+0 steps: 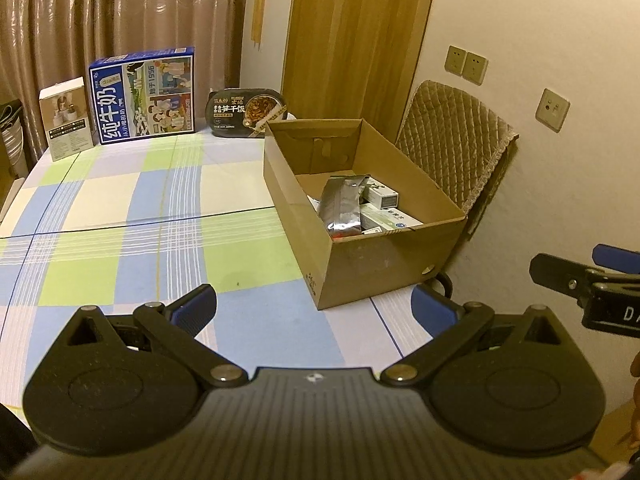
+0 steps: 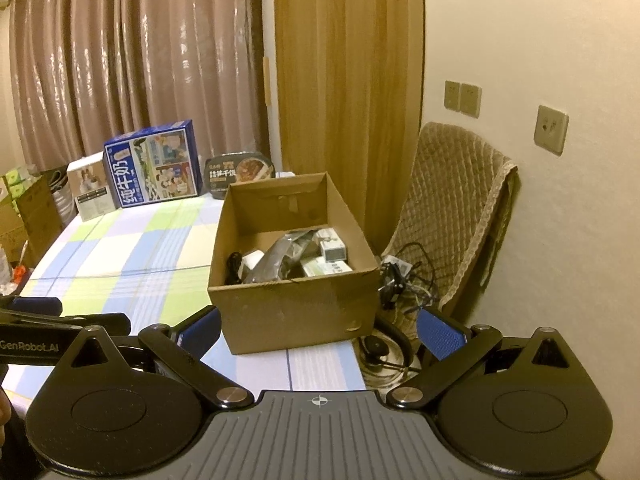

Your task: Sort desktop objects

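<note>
Nearest my left wrist camera: left gripper (image 1: 314,308), jaws spread wide, blue pads (image 1: 192,312) bare, nothing held, hovering over the near edge of the counter (image 1: 120,248) with its checked cloth. Item: cardboard box (image 1: 384,264), open-topped, standing at the counter's right edge just ahead of the jaws. Contents I can make out: silver foil pouch (image 1: 343,204) leaning toward the near wall; white cartons (image 1: 384,196) beside it. Item: blue milk carton (image 1: 146,96), upright at the far edge. Item: small white box (image 1: 68,118), upright, just left of it near the far left corner. Item: black meal tray (image 1: 246,112), propped at the far edge behind the cardboard box. Item: right gripper (image 1: 596,280), partly in frame at the right, off the counter's right edge; I cannot tell its jaw state from this view.

Right wrist view, nearest first: right gripper (image 2: 320,334), jaws wide apart, empty, at the near right corner of the counter (image 2: 132,248). Left gripper (image 2: 60,320) edges in from the left. Cardboard box (image 2: 292,312) sits directly ahead, holding the foil pouch (image 2: 276,258), white cartons (image 2: 332,250) and a black cable (image 2: 232,264) at its left wall. Off the right edge: quilted chair (image 2: 452,204) with tangled cords (image 2: 404,276) on its seat.
</note>
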`<state>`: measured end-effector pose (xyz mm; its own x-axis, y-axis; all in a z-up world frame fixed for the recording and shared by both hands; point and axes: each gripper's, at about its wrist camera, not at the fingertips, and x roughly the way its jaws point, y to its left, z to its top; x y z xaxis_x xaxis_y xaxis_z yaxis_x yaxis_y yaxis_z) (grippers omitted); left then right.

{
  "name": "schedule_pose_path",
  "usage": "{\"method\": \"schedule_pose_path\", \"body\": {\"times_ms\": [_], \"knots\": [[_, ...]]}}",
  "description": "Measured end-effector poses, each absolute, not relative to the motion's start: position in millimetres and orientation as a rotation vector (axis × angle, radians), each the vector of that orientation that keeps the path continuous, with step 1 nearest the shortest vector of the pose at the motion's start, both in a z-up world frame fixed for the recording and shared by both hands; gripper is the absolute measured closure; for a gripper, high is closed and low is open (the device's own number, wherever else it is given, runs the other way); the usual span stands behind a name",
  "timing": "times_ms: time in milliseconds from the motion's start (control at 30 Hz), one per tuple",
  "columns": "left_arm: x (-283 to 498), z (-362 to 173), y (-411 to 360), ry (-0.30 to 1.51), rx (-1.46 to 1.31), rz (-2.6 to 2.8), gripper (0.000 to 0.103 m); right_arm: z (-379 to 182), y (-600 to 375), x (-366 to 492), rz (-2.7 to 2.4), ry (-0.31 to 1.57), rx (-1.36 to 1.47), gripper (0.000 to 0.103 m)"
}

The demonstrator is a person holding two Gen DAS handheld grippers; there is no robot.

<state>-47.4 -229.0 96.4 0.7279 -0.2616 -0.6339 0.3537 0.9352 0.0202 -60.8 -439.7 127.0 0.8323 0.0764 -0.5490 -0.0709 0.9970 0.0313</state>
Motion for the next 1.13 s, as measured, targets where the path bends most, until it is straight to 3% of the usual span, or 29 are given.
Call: {"method": "schedule_pose_path", "body": {"times_ms": [1133], "knots": [[-41.5,81.7,-227.4,0.691,0.149,-0.336,0.001,112.7,-434.2,-53.7,0.093,0.615,0.011,0.002]]}}
